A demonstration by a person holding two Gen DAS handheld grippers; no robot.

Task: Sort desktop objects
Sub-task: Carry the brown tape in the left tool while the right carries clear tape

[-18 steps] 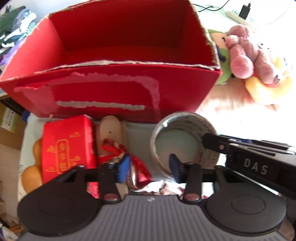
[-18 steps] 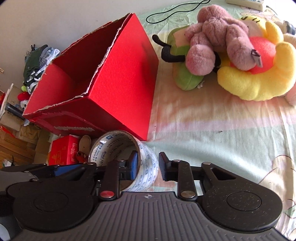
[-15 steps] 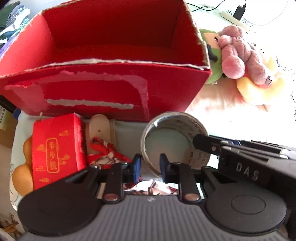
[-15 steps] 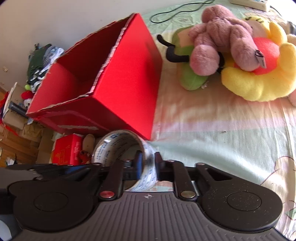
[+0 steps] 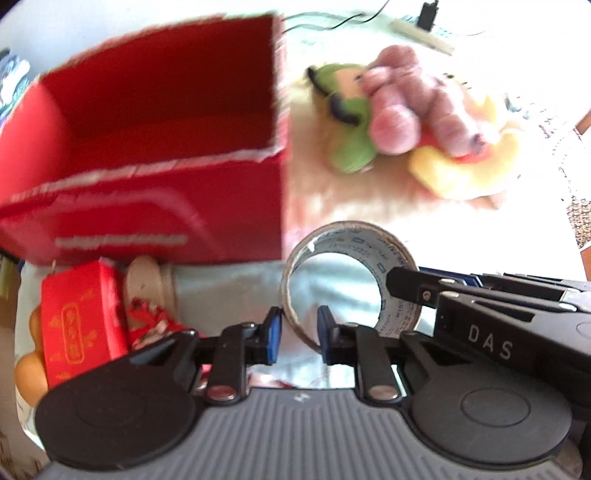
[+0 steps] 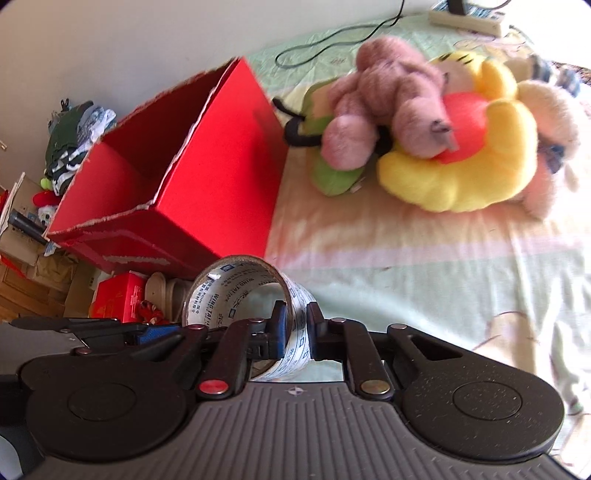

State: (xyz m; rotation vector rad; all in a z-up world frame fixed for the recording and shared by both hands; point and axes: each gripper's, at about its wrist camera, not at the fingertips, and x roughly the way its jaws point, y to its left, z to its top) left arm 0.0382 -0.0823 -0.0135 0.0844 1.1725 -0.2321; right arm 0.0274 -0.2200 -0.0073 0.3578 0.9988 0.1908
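A roll of printed clear tape [image 5: 354, 251] [image 6: 236, 284] is held off the bed sheet by both grippers. My left gripper [image 5: 299, 332] is shut on the roll's near-left wall, one pad inside and one outside. My right gripper [image 6: 297, 328] is shut on its right wall the same way. The open red cardboard box [image 5: 155, 155] [image 6: 207, 184] stands just behind and to the left of the roll, its inside bare.
A small red gift box [image 5: 81, 317], a wooden piece with red ribbon [image 5: 147, 291] and orange fruit [image 5: 29, 369] lie at the left, below the big box. Plush toys [image 6: 436, 133] lie at the right on the sheet. A power strip [image 6: 469, 18] and cable lie behind.
My left gripper has shifted right and closed on the tape roll's wall. My right gripper has closed on the opposite wall. The roll is lifted slightly and the view has swung right.
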